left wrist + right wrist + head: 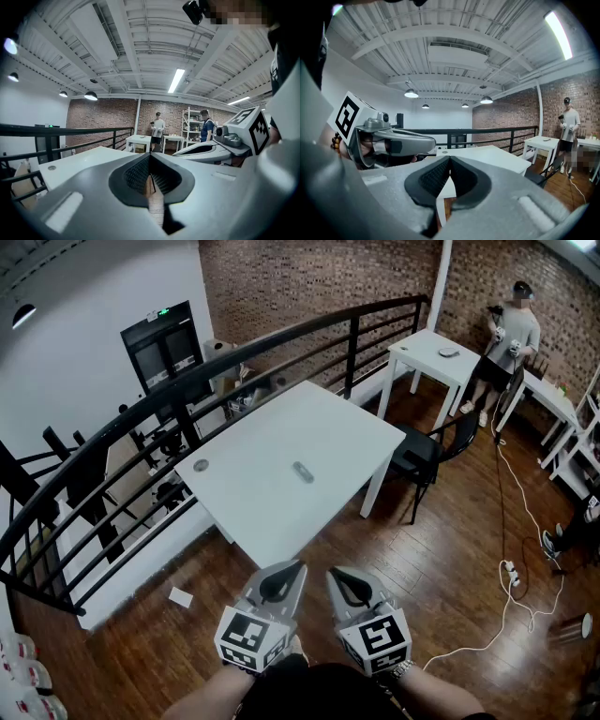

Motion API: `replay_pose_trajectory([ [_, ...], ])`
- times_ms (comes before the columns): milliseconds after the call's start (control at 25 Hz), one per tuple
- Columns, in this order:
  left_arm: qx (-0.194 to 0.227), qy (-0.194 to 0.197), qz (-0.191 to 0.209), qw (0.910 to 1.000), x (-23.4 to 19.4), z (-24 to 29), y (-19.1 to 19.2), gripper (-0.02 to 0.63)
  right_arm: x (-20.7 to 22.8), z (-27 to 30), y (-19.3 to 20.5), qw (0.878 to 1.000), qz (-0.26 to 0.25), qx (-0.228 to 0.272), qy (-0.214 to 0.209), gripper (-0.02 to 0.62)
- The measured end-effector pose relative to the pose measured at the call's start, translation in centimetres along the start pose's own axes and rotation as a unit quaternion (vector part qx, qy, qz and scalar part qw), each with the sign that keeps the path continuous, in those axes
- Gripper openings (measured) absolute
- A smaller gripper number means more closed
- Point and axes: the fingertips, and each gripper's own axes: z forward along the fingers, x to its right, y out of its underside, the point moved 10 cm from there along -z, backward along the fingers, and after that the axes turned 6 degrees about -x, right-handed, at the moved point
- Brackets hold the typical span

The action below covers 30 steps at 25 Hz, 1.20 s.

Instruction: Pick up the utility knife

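Note:
The utility knife (303, 472), a small grey oblong, lies near the middle of the white table (272, 512). Both grippers hover side by side over the wooden floor, short of the table's near corner. My left gripper (298, 568) has its jaws together with nothing between them, and so does my right gripper (333, 573). In the left gripper view the left gripper (150, 157) points almost level toward the table (89, 157), with the right one beside it. In the right gripper view the right gripper (450, 159) points at the table's corner (497, 157). The knife does not show in either gripper view.
A black railing (187, 381) runs behind and left of the table. A black chair (427, 451) stands at its right side. A second white table (436, 354) stands at the back, with a person (511, 334) next to it. A white cable and power strip (511, 570) lie on the floor.

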Motion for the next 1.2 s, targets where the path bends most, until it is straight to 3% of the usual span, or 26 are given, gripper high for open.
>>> replay_pose_trajectory([
  [400,-0.019,0.022,0.006,0.9996,-7.8,2.5,-1.3,0.015,0.3,8.3,-3.2,1.000,0.003,-0.010,0.007,-0.009],
  [760,-0.037,0.021,0.005,0.9991,-11.2,4.8,-1.3,0.015,1.5,13.3,-3.9,1.000,-0.004,-0.031,-0.003,-0.008],
  [1200,-0.081,0.008,-0.009,0.9966,-15.4,11.4,-0.8,0.015,7.4,20.1,-3.7,0.998,0.010,-0.067,-0.015,0.032],
])
